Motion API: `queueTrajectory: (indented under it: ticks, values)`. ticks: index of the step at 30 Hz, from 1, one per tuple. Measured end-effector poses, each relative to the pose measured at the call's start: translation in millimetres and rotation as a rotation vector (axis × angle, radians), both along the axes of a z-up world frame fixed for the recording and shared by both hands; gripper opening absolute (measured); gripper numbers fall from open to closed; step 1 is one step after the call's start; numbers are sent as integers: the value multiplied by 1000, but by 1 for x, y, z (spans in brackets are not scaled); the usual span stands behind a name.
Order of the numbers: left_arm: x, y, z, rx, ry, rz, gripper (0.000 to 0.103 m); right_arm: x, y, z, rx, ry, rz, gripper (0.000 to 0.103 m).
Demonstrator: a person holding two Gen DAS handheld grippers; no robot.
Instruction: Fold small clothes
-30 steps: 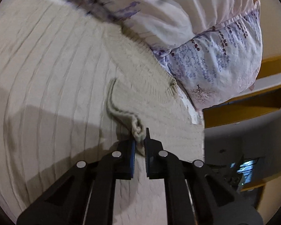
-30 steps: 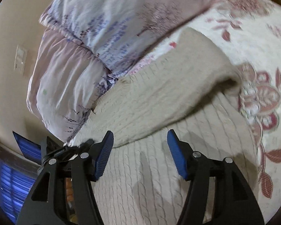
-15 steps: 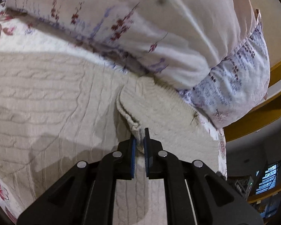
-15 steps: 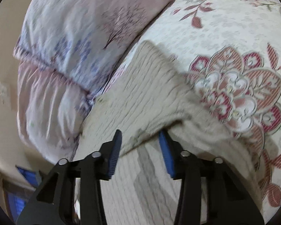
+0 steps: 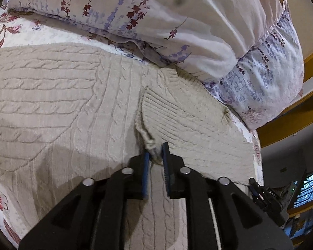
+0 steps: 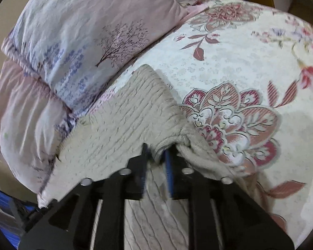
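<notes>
Left to right. The sweater, a cream cable knit, lies spread on the bed just below the pillows. I judge it soft, limp and fairly light, with a rough knit that will not slip; it should drape and stretch instead of holding a crease, so the firm ribbed edges and fold corners are the places to take hold.

My left gripper: the fingers have just been opening and stand narrow, with the corded edge of the folded-in ribbed flap between them, touching the left pad at least; whether it is truly released I cannot tell.

My right gripper: the fingers have just been closing and hold a bunched fold at the sweater's right edge, beside the bed's floral print.
</notes>
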State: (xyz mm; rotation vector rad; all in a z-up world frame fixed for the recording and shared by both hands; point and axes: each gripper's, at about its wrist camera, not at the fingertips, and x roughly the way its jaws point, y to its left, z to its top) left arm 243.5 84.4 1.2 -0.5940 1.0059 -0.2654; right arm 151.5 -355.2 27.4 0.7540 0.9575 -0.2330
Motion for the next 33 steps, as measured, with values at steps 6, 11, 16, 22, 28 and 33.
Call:
queueTrajectory:
  ticks: [6, 11, 16, 22, 28, 33]
  values:
    - [-35, 34, 18, -47, -70, 13, 59, -7, 39, 48, -129, -78, 144, 43]
    - [-77, 91, 25, -54, -106, 145, 60, 33, 117, 54, -215, -61, 467, 43]
    - [-119, 160, 25, -35, -106, 347, 60, 64, 188, 39, -286, -51, 661, 43]
    - [-147, 215, 16, -42, -67, 519, 60, 89, 241, 25, -372, -57, 752, 43]
    - [-142, 245, 0, -133, -37, 603, 60, 76, 260, 11, -474, -46, 817, 45]
    - [-135, 259, -4, -192, -42, 667, 56, 79, 246, 11, -368, -23, 791, 48]
